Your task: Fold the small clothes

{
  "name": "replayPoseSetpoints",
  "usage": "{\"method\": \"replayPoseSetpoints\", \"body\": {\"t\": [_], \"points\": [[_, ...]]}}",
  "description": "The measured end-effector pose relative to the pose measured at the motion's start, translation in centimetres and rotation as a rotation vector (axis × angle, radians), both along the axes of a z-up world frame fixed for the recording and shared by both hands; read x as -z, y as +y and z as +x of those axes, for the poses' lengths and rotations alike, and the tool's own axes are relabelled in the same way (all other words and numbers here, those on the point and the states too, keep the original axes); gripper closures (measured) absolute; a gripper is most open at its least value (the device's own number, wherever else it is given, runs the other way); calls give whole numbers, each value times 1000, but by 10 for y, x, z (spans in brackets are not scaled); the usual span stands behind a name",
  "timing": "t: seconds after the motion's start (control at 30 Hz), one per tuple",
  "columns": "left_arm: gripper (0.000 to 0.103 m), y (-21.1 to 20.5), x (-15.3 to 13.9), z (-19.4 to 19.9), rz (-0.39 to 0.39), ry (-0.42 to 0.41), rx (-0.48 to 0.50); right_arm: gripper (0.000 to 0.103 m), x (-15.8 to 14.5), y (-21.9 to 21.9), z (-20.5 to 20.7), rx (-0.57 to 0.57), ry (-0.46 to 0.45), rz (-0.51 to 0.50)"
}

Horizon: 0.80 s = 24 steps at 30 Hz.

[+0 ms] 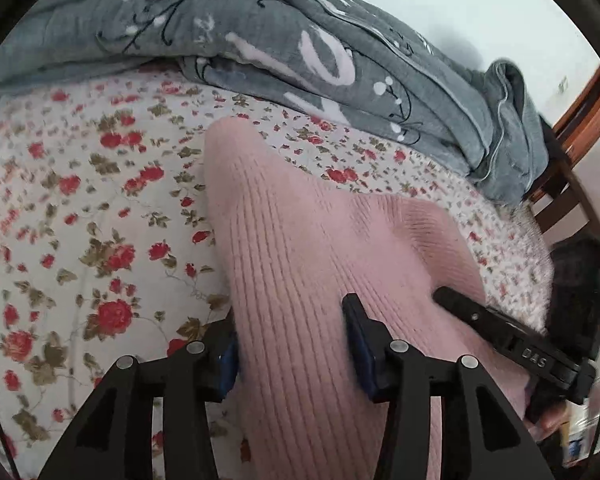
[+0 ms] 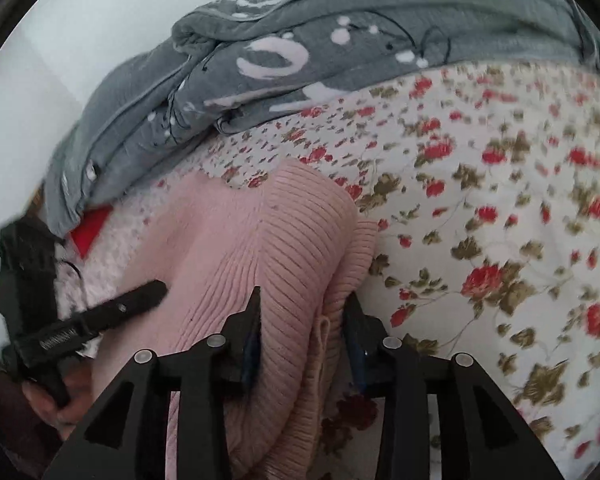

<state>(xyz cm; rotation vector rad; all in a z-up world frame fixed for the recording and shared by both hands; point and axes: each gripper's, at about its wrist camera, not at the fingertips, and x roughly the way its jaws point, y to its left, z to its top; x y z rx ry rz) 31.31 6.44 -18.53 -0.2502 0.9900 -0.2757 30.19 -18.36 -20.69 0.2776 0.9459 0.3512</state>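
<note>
A pink ribbed knit garment (image 1: 300,248) lies bunched on the floral bedsheet (image 1: 80,220). My left gripper (image 1: 292,344) has its jaws apart, with a thick ridge of the knit running between them. In the right wrist view the same pink garment (image 2: 268,248) is folded over itself, and my right gripper (image 2: 304,320) straddles its folded edge with the jaws apart. Each gripper shows in the other's view: the right gripper (image 1: 500,328) at the right, the left gripper (image 2: 100,316) at the left, both resting on the knit.
A crumpled grey quilt (image 1: 300,40) with white patterns is heaped along the far side of the bed (image 2: 300,60). A wooden chair (image 1: 572,152) stands past the bed's right edge. A red item (image 2: 90,228) peeks out under the quilt.
</note>
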Motion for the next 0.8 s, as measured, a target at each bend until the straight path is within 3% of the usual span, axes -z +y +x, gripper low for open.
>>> {"method": "replayPoseSetpoints", "body": {"t": [0.1,0.27,0.5,0.57,0.6,0.63,0.67,0.8], "points": [[57,-10,-11,-8,84,-28,16,58,-17,6,-9,8,-89,-140],[57,-5,-20,-20,103,-54,-1,58,-37,0,-28,28,-135,-182],[56,-6,-47,-53,144,-127,-34,58,-64,21,-79,1,-343,-202],[54,-8,-51,-62,134,-154,-48,58,-58,38,-85,-16,-396,-268],[54,-10,-49,-66,128,-163,-49,60,-48,46,-85,-29,-380,-307],[54,-13,-47,-71,123,-169,-48,66,-41,50,-83,-27,-354,-334],[54,-17,-40,-76,125,-181,-43,82,-30,52,-81,-25,-318,-355],[53,-36,-15,-95,260,-269,-55,80,-15,48,-88,-2,-350,-377]]}}
